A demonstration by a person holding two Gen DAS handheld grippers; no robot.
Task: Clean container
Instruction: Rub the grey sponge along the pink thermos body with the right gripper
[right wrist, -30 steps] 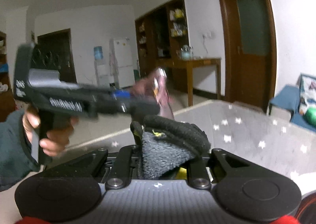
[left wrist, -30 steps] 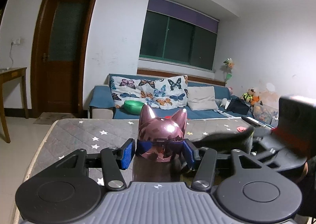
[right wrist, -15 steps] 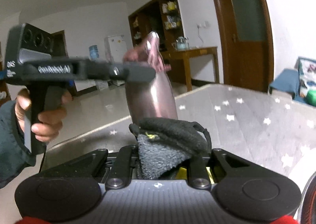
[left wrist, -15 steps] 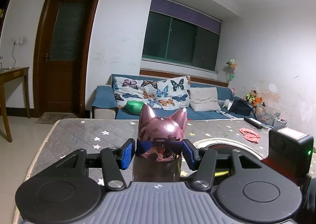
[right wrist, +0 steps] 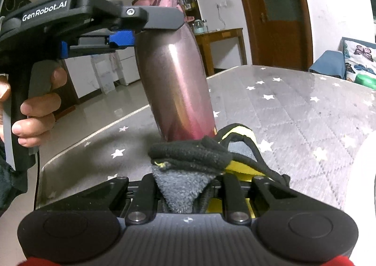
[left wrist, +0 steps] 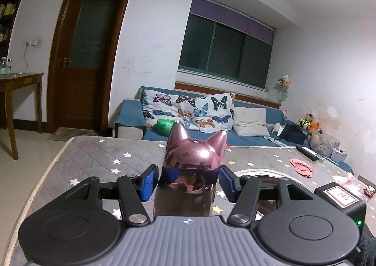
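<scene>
A pink metallic bottle (left wrist: 195,158) with a cat-ear lid stands on the grey star-patterned table cover (left wrist: 98,160), leaning slightly. My left gripper (left wrist: 188,179) straddles its neck. Its jaws are opening, and the blue pads (left wrist: 149,181) stand a sliver off the lid. In the right wrist view the bottle (right wrist: 176,82) rises just ahead, and a hand holds the left gripper (right wrist: 150,17) at its top. My right gripper (right wrist: 188,186) is shut on a grey-and-black cloth (right wrist: 190,155) with a yellow part. The cloth lies against the bottle's base and hides its bottom.
A white round rim (left wrist: 258,173) lies on the table right of the bottle. A red cutout (left wrist: 300,165) and a remote (left wrist: 309,152) sit further right. A blue sofa (left wrist: 249,129) stands beyond the far table edge, and a wooden side table (left wrist: 14,82) stands at the left.
My right gripper has sunk with the cloth from lid height to the bottle's base. The left pads have spread slightly off the lid. The left hand has stayed in place.
</scene>
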